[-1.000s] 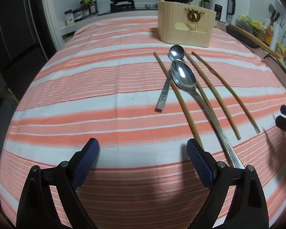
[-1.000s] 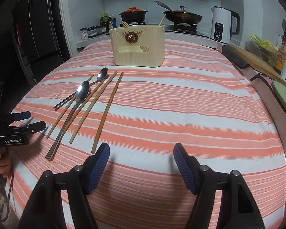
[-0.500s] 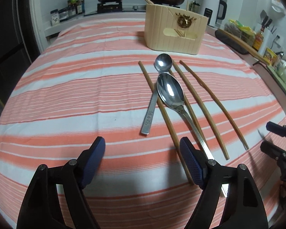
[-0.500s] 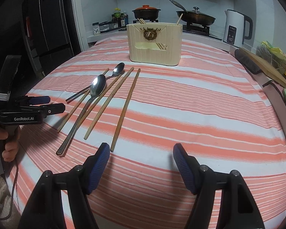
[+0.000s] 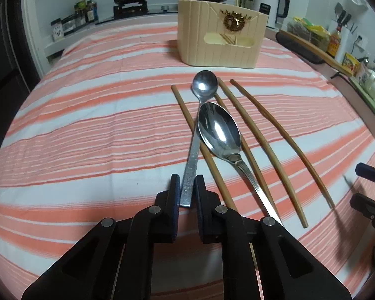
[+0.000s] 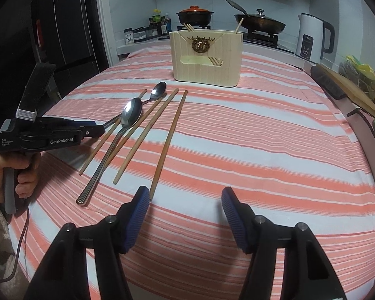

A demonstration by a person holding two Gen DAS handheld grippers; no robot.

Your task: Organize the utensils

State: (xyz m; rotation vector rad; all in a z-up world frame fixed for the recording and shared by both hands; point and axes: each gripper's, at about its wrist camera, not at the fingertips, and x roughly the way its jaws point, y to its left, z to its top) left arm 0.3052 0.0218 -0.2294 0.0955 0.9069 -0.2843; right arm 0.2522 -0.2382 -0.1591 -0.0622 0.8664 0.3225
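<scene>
light: dim, indoor | glare: large spoon (image 5: 218, 130) | edges: fisheye-bent, dark corners

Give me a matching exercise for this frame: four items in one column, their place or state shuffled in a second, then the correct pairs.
Column 1:
1. small spoon
2. large spoon
3. right tool
4. utensil holder

Column 2:
A. jaws open above the striped cloth, nothing between them
B. stands at the far end of the table with chopsticks inside
C. handle end clamped in the left tool
D. lies across a chopstick, ungripped

Pairs: 1-C, 2-D, 3-A, 4-B
</scene>
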